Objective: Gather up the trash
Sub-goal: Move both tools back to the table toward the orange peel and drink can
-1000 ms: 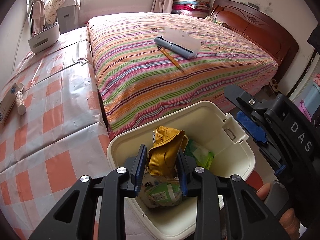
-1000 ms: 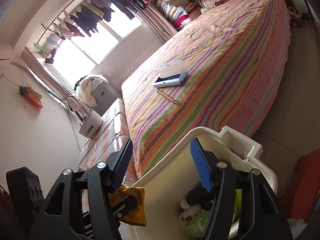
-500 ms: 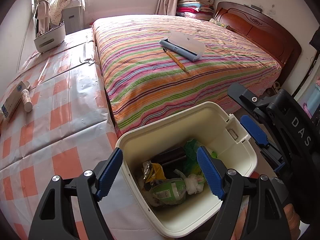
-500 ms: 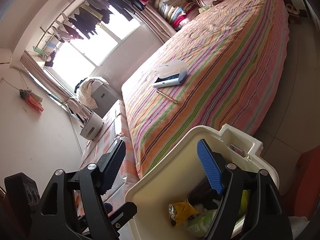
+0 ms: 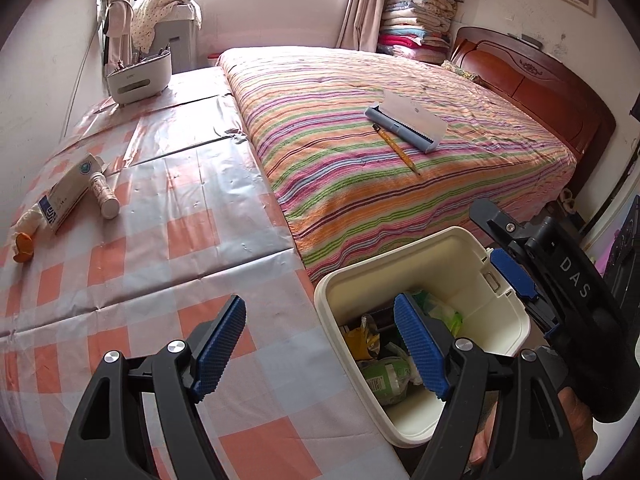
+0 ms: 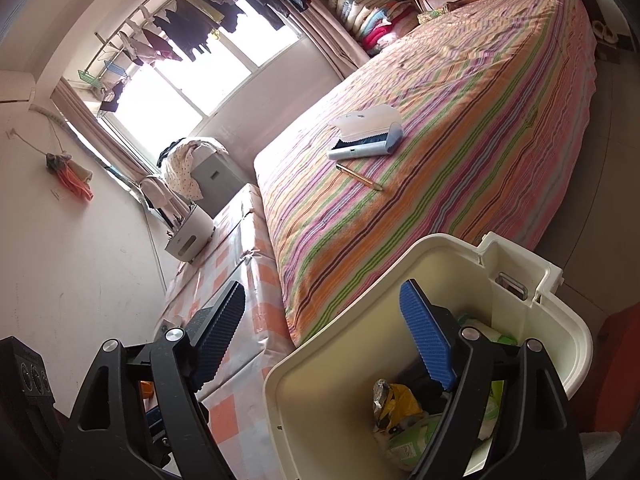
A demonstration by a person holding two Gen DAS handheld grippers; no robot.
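A cream trash bin (image 5: 460,252) stands on the floor between the checked platform and the bed; it also shows in the right wrist view (image 6: 448,264). Inside lie a yellow wrapper (image 5: 356,344), a green packet (image 5: 384,378) and other scraps. My left gripper (image 5: 324,350) is open and empty, above the bin's left rim. My right gripper (image 6: 324,336) is open and empty over the bin; it shows at the right of the left wrist view (image 5: 516,276). A white box (image 5: 66,194), a small tube (image 5: 104,198) and an orange scrap (image 5: 22,246) lie on the platform's far left.
The checked platform (image 5: 160,240) adjoins the striped bed (image 5: 380,184). A pencil case (image 5: 404,126) and a pencil (image 5: 396,150) lie on the bed. A white holder (image 5: 138,80) stands at the platform's far end. A wooden headboard (image 5: 540,84) is at the right.
My left gripper let the yellow wrapper go into the bin, opened wide and drew back to the left. The right gripper stayed open over the bin.
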